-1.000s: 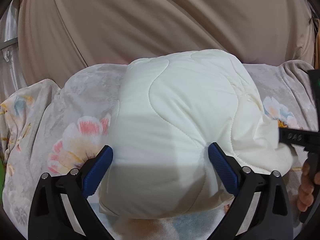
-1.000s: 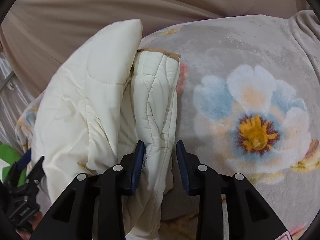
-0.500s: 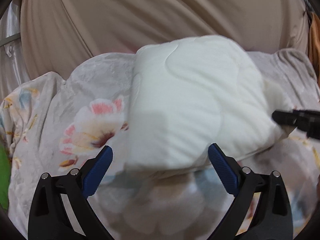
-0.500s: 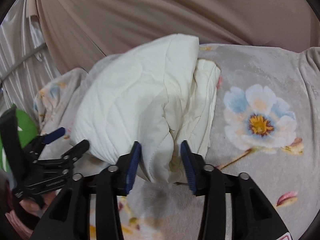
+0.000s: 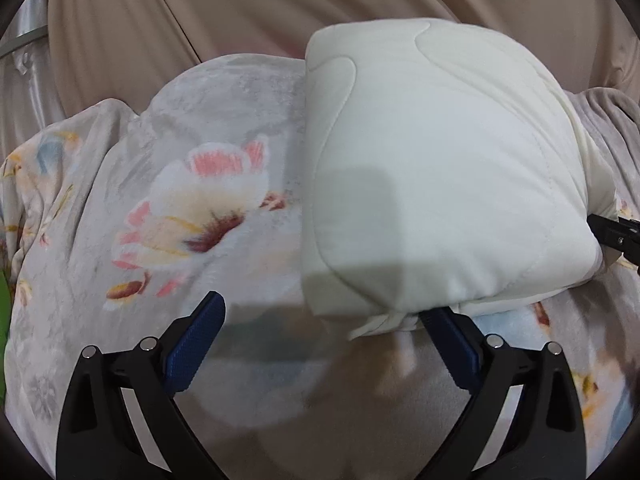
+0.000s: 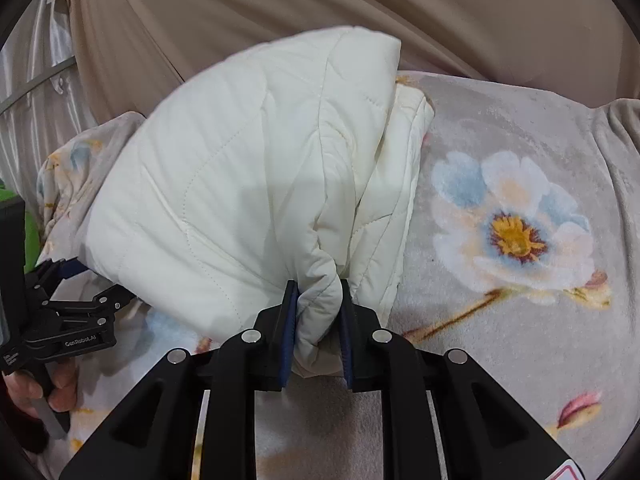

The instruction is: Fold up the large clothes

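Observation:
A cream quilted jacket (image 5: pixel 432 184), folded into a thick bundle, lies on a grey floral blanket (image 5: pixel 192 208). My left gripper (image 5: pixel 328 344) is open and empty, its jaws wide apart just short of the bundle's near edge. In the right wrist view the same jacket (image 6: pixel 248 184) fills the centre. My right gripper (image 6: pixel 316 332) is shut on a bunched fold at the jacket's near end. The left gripper (image 6: pixel 80 292) also shows at the left edge of that view, held by a hand.
The floral blanket (image 6: pixel 512 240) covers the whole surface, with a large blue flower print to the right of the bundle. A beige curtain (image 5: pixel 320 8) hangs behind. Silvery fabric and a rail (image 6: pixel 36 80) stand at the far left. A green object (image 6: pixel 30 232) shows at the left edge.
My left gripper has pulled back and to the left, off the bundle. My right gripper has closed from loosely around the jacket to a tight pinch on a fold.

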The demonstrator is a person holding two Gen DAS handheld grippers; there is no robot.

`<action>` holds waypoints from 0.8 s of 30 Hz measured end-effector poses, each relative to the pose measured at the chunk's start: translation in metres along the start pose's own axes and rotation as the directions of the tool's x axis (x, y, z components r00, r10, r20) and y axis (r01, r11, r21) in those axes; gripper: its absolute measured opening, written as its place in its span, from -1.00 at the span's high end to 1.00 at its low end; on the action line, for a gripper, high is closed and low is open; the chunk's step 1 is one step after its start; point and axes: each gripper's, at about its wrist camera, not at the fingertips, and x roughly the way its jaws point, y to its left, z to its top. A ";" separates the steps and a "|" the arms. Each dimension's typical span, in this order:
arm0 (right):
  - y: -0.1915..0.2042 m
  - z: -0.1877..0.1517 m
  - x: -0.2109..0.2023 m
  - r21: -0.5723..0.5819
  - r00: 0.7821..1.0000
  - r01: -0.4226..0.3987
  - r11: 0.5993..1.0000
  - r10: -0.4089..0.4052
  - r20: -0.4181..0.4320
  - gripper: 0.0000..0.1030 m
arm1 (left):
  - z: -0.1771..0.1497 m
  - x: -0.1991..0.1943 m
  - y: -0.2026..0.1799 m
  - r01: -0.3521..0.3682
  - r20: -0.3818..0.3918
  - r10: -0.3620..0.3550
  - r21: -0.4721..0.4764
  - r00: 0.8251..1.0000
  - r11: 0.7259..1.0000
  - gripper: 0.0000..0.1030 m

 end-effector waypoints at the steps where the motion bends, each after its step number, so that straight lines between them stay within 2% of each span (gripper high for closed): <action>1: -0.001 0.002 -0.005 0.016 1.000 -0.011 1.000 0.011 0.004 0.66 | -0.002 -0.008 0.000 0.005 0.006 -0.005 0.002 1.000 1.000 -0.82; 3: 0.002 0.010 -0.026 0.029 0.999 -0.013 0.999 0.012 0.043 0.60 | -0.009 -0.033 0.002 0.041 0.036 -0.041 0.013 0.998 0.999 -0.82; 6: 0.019 0.025 -0.063 -0.021 0.987 0.040 0.999 -0.037 0.154 0.57 | -0.009 -0.073 0.009 0.063 0.120 -0.064 0.011 0.991 0.998 -0.83; 9: 0.041 0.040 -0.071 -0.065 0.983 0.027 0.997 -0.015 0.186 0.53 | 0.017 -0.100 0.014 0.069 0.221 -0.061 -0.026 0.973 0.997 -0.86; 11: 0.059 0.048 -0.059 -0.113 0.985 0.033 0.993 -0.013 0.173 0.59 | 0.039 -0.092 0.012 0.061 0.236 -0.053 -0.027 0.970 0.998 -0.87; 12: 0.067 0.049 -0.051 -0.134 0.986 0.056 0.989 -0.033 0.164 0.69 | 0.049 -0.081 0.006 0.048 0.230 -0.042 -0.021 0.972 0.999 -0.87; 15: 0.069 0.049 -0.021 -0.163 0.975 0.190 0.968 -0.167 0.148 0.82 | 0.063 -0.043 -0.008 0.008 0.177 -0.007 -0.006 0.984 1.000 -0.86; 16: 0.063 0.047 -0.010 -0.158 0.971 0.215 0.964 -0.195 0.136 1.00 | 0.062 -0.035 -0.012 0.001 0.157 0.000 -0.005 0.988 1.000 -0.87; 19: 0.043 0.039 0.015 -0.120 0.977 0.208 0.971 -0.199 0.076 1.00 | 0.052 -0.017 -0.016 0.034 0.129 -0.030 -0.028 0.991 0.999 -0.89; 24: 0.055 0.032 0.027 -0.182 0.961 0.272 0.945 -0.256 0.108 1.00 | 0.047 -0.013 -0.022 -0.003 0.139 0.004 -0.010 0.990 1.000 -0.89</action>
